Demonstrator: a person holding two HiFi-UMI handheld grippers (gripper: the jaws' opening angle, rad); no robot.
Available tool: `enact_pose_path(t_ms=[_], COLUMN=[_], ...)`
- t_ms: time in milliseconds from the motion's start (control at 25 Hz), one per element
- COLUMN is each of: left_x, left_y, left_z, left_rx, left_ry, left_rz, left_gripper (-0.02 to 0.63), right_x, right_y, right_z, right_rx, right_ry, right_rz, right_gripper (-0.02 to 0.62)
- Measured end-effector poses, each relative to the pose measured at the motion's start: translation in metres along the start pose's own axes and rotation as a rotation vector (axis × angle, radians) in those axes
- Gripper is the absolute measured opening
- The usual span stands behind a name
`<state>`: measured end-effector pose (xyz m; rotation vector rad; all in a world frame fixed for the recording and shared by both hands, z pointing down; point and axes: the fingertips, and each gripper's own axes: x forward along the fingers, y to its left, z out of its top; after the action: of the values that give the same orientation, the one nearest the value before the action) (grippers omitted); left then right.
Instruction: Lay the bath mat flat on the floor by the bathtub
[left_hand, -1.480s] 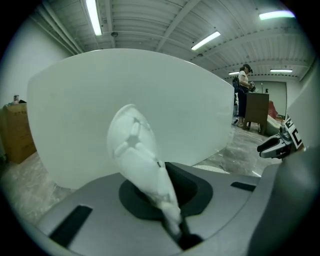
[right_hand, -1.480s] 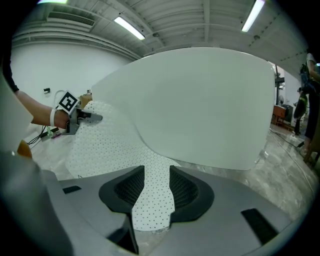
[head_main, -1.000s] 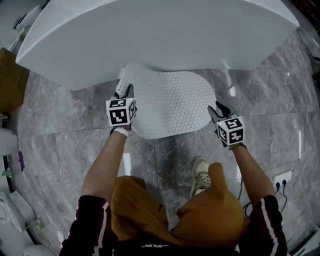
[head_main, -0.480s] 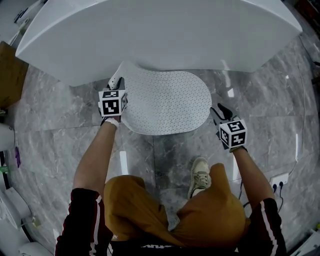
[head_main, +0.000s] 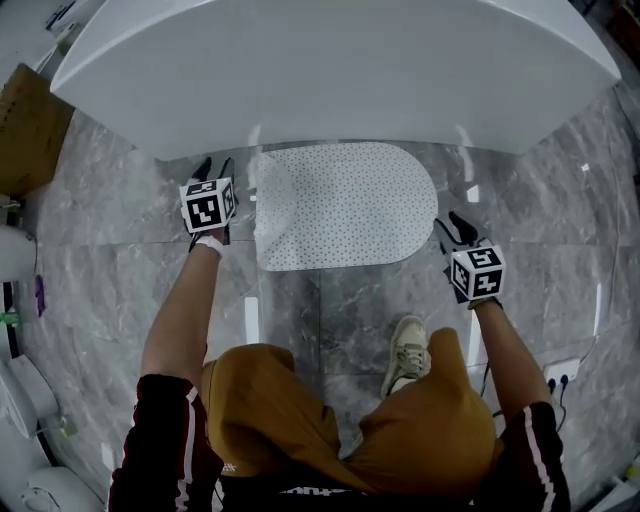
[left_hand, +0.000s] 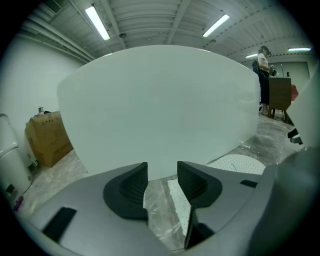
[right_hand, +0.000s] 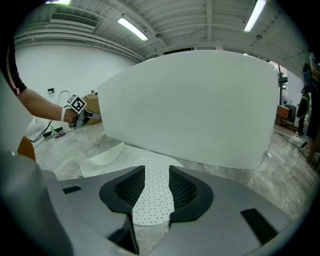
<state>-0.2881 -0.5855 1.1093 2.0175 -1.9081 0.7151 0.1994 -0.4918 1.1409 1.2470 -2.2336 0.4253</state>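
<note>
The left hand-held gripper (head_main: 213, 168) stands wide, its jaws having just been opening, with only bare floor (head_main: 120, 240) between them. It sits just beside the left edge of the mat (head_main: 350, 205), not touching it. The right hand-held gripper (head_main: 456, 224) is partly open at the mat's right end, gripping nothing. The mat lies on the floor right beside the tub (head_main: 340, 70), its left end apparently folded over. 1 second ago the left one was at that raised end; it has since shifted left. A box (head_main: 30, 130) stands far left, and a shoe (head_main: 405, 350) is near the mat.
</note>
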Motion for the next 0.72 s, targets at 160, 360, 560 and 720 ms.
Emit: enact_pose_path(t_ms=[160, 360, 560, 720], left_x=[-0.017, -0.032, -0.044, -0.054], left_y=[0.015, 0.012, 0.010, 0.005], left_z=[-0.009, -0.014, -0.011, -0.006], left_rx=[-0.008, -0.001, 0.000, 0.027], left_ry=[-0.001, -0.007, -0.028, -0.036], left_rz=[0.009, -0.006, -0.028, -0.049], left_gripper=[0.192, 0.190, 0.187, 0.187], right_x=[0.006, 0.006, 0.001, -0.003], right_y=[0.015, 0.028, 0.033, 0.025], right_z=[0.010, 0.022, 0.033, 0.044], right_rx=[-0.010, -0.016, -0.007, 0.006], right_ry=[-0.011, -0.033, -0.052, -0.055], right_rz=[0.013, 0.022, 0.004, -0.034], right_gripper=[0.172, 0.172, 0.172, 0.172])
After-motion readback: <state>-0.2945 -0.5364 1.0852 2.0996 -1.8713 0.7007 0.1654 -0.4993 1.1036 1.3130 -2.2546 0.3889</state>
